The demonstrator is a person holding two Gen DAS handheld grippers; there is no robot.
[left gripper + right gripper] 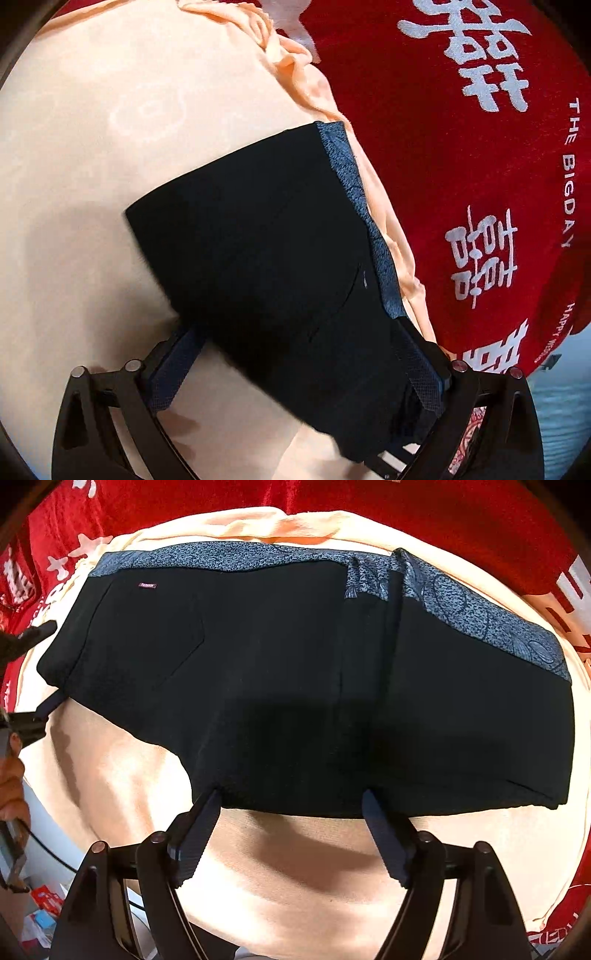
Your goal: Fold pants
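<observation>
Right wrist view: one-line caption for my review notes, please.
Open right tool at the near edge of folded black pants with a blue patterned band, lying on a peach cloth.

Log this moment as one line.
pants: folded, on peach cloth | right hand-held gripper: open at near edge | left hand-held gripper: astride pants end

Black pants (pixel 295 686), blue-patterned waistband, lie folded flat.

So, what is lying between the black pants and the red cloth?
In both views, a peach cloth lies between the black pants and the red cloth.
</observation>
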